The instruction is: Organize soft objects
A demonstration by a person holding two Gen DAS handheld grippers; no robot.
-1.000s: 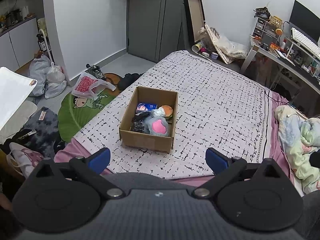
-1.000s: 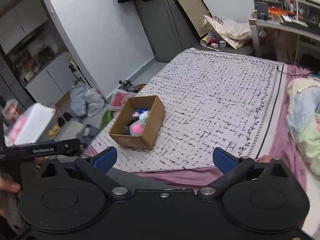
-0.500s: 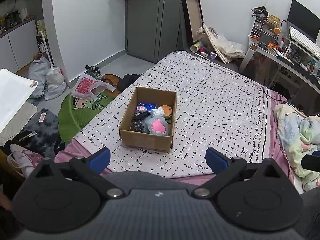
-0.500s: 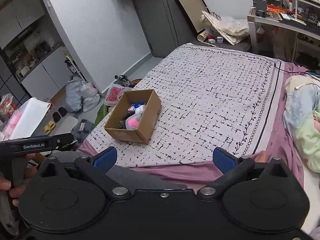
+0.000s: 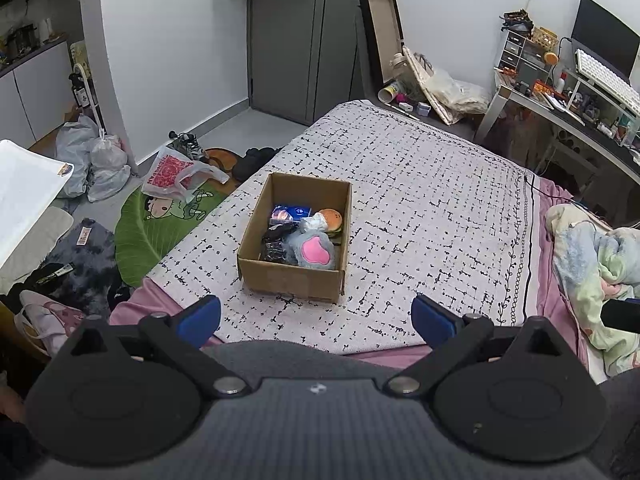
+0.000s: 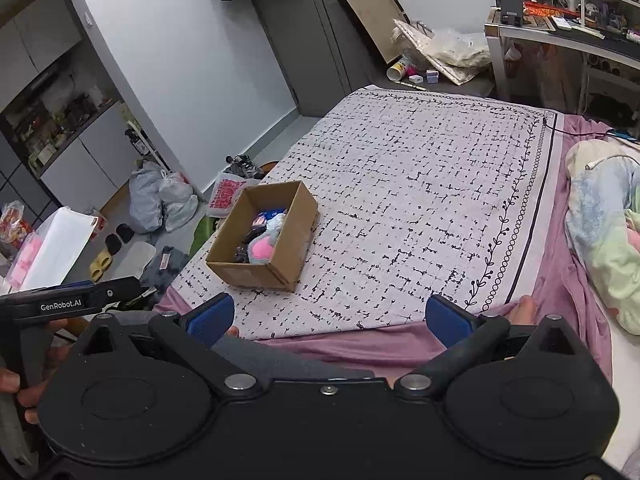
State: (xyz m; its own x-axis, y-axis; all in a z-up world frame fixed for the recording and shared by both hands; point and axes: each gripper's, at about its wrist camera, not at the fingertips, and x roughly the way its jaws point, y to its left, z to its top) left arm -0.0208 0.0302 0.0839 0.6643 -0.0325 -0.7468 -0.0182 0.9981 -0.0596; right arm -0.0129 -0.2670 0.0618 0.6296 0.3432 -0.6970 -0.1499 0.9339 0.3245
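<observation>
An open cardboard box stands on the bed's patterned cover near its left front corner. It holds several soft things: a grey plush with a pink heart, a burger plush, a blue packet and black items. The box also shows in the right wrist view. My left gripper is open and empty, held short of the box. My right gripper is open and empty over the bed's front edge, to the right of the box.
A bundled pastel blanket lies at the bed's right side. The floor on the left has a green rug, plastic bags and slippers. A cluttered desk stands at the far right.
Both grippers have drawn back and risen a little, so the box looks slightly farther and the right view tilts further over the bed. Both stay open.
</observation>
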